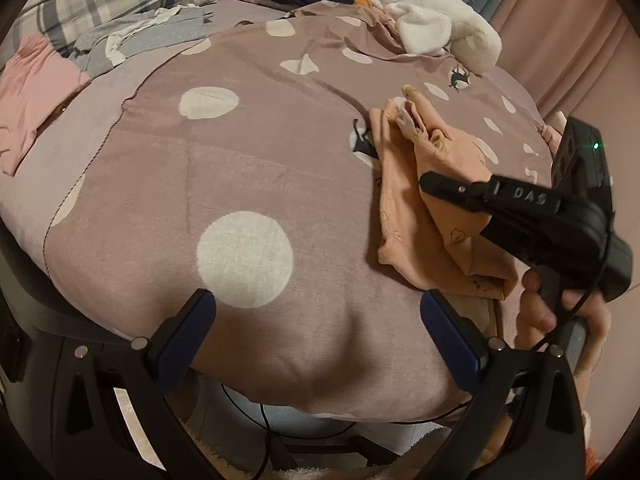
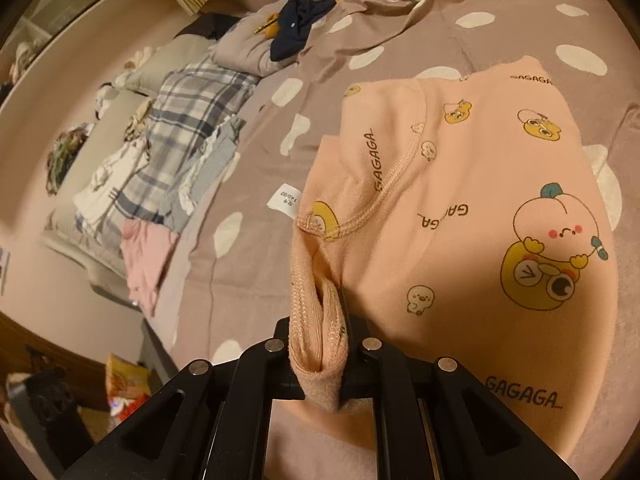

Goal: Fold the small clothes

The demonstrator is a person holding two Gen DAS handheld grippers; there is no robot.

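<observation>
The peach children's top (image 2: pixel 472 208), printed with yellow ducks and the word "GAGAGA", lies on the bed's mauve duvet (image 1: pixel 248 184) with white dots. In the left wrist view it sits toward the right side of the bed, partly folded over itself, with one part raised off the cover.

The right hand-held gripper (image 2: pixel 320 364) has its jaws closed almost fully on a bunched edge of the top, a ribbed hem or cuff (which of the two cannot be told), and the cloth fills the narrow gap between the pads. From the left wrist view the same gripper (image 1: pixel 430 184) reaches in from the right, its black tip pressed into the peach fabric, with a person's hand (image 1: pixel 560 312) wrapped around its grip below.

The left hand-held gripper (image 1: pixel 316 332) stands wide open over bare duvet near the front edge of the bed; its blue pads (image 1: pixel 182 340) hold nothing and it is well apart from the top.

A white size label (image 2: pixel 284 200) lies on the duvet just beside the top's left edge. Farther back are a plaid cloth (image 2: pixel 192 120), a pink garment (image 2: pixel 148 256), a dark navy garment (image 2: pixel 296 24) and a white fleecy item (image 1: pixel 432 12).
</observation>
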